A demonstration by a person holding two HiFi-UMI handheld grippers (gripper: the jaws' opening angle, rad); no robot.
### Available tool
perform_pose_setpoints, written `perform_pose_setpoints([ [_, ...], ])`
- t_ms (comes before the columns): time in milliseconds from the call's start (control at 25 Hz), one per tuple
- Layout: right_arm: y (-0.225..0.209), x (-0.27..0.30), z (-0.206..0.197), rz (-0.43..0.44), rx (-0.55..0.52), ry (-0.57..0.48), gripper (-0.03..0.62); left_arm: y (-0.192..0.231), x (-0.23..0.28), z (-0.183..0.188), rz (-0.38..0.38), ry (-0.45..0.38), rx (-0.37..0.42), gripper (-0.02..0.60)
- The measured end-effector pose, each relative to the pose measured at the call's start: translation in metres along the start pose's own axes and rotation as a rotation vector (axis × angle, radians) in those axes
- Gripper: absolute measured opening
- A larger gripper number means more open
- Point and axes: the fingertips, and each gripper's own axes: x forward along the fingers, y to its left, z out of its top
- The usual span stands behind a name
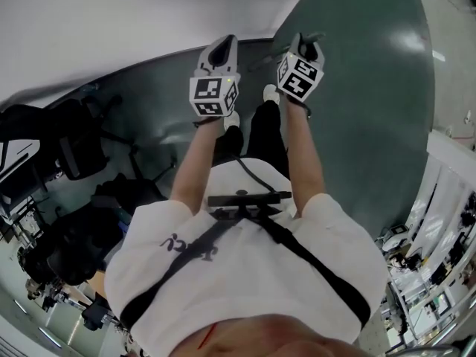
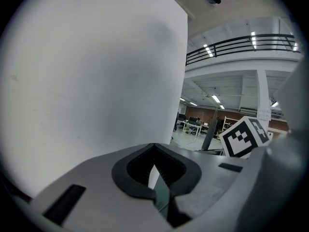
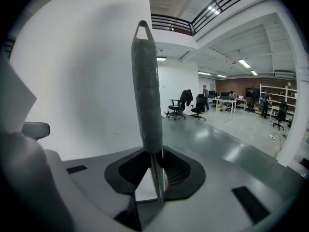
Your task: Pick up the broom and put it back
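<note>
The broom shows only as its grey handle grip (image 3: 147, 91) with a hanging loop at the top. It stands upright between the jaws of my right gripper (image 3: 154, 154). The thin pole under the grip is clamped in the dark pads (image 3: 181, 170). In the head view my right gripper (image 1: 306, 44) is held out in front of the person, over the green floor. The broom's head is hidden. My left gripper (image 1: 221, 52) is beside it on the left, facing the white wall. Its jaws (image 2: 154, 151) meet at the tips with nothing between them.
A white wall (image 2: 91, 66) rises close ahead, meeting the green floor (image 1: 357, 88). Black office chairs (image 1: 71, 143) stand to the left. Further chairs (image 3: 186, 105), desks and a standing person (image 3: 204, 96) are far across the hall. A pillar (image 2: 210, 129) stands beyond the right gripper's marker cube (image 2: 244, 137).
</note>
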Motion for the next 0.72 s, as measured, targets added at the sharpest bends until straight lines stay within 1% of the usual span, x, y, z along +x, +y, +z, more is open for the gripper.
perform_pose_setpoints([
  [120,-0.002,0.019,-0.022,0.002,-0.004,0.042,0.094,0.004,0.009,-0.022,0.003,0.029,-0.009,0.012],
  [240,-0.003,0.041,-0.043,0.024,-0.027,0.078,0.094,0.006,0.020,-0.043,0.012,0.050,-0.025,0.012],
  [400,0.004,0.068,-0.058,0.043,-0.051,0.110,0.094,0.014,0.031,-0.058,0.031,0.062,-0.043,0.012],
  [560,0.002,0.082,-0.065,0.031,-0.054,0.131,0.094,0.017,0.038,-0.080,0.044,0.087,-0.066,0.012],
  [640,-0.005,0.091,-0.080,0.018,-0.053,0.170,0.094,0.018,0.042,-0.091,0.048,0.098,-0.076,0.012],
  [720,-0.005,0.102,-0.085,0.021,-0.052,0.173,0.094,0.020,0.050,-0.101,0.050,0.106,-0.083,0.012],
])
